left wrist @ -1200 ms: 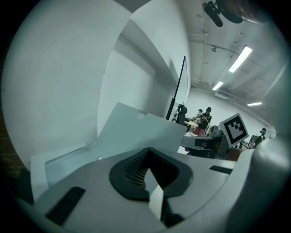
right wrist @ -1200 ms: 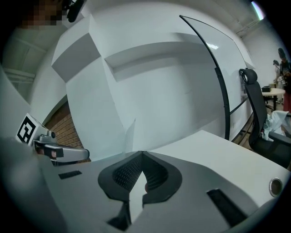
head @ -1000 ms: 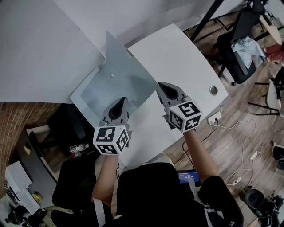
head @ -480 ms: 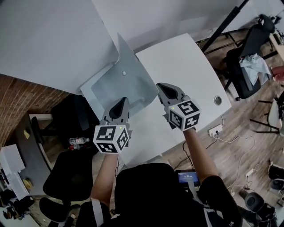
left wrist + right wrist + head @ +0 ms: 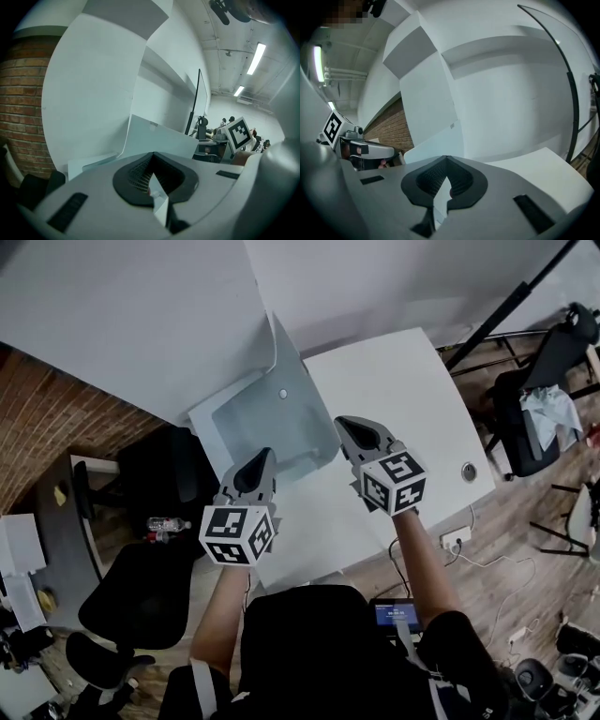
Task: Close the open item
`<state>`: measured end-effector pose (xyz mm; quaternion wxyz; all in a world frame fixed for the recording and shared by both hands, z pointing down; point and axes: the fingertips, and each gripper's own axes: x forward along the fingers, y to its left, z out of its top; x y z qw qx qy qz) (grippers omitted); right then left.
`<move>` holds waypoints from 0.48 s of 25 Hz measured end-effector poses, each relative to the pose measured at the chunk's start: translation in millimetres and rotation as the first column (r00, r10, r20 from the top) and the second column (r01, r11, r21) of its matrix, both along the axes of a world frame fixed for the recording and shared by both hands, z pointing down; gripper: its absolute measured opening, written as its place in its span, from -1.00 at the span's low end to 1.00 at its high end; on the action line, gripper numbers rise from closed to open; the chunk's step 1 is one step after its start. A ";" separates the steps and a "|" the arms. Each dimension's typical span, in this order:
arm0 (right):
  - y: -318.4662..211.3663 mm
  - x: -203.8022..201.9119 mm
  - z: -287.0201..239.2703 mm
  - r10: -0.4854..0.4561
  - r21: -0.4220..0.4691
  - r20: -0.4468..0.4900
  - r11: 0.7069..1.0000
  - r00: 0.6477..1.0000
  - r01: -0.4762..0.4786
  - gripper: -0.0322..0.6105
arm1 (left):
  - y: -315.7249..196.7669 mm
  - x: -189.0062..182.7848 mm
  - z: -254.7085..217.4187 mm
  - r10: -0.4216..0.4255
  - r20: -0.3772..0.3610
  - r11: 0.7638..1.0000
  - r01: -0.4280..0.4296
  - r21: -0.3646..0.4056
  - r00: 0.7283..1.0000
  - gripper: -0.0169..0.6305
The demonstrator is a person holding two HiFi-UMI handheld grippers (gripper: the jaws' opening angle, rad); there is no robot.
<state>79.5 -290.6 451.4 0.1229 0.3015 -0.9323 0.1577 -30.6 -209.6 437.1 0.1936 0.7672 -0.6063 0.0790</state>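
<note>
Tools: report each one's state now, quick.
Left tool: closed, nothing held.
Right tool: closed, nothing held.

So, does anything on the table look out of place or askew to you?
Only the grey hinged item at the far-left corner of the table: it stands open rather than shut. Nothing looks spilled or damaged.

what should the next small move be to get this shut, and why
Probably ease the left gripper forward to the top edge of the raised flap, ready to tip it down. The grey item lies open on the white desk, and the left gripper and the right gripper are both shut, empty and short of the flap.
</note>
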 end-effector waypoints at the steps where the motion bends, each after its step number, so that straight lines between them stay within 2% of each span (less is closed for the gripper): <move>1: 1.0 -3.5 -0.9 -0.014 0.006 -0.005 1.000 1.000 0.014 -0.79 | 1.8 -3.0 -0.7 -0.008 0.003 1.000 0.008 -0.001 1.000 -0.91; 7: 6.9 -25.3 -4.2 -0.107 0.008 -0.027 0.994 0.994 0.107 -0.79 | 10.4 -19.0 -5.9 -0.049 0.010 0.999 0.049 0.000 0.999 -0.91; 12: 5.5 -41.5 -5.1 -0.128 0.010 -0.056 0.992 0.990 0.129 -0.79 | 16.3 -36.0 -6.8 -0.080 0.003 0.997 0.080 -0.004 0.997 -0.91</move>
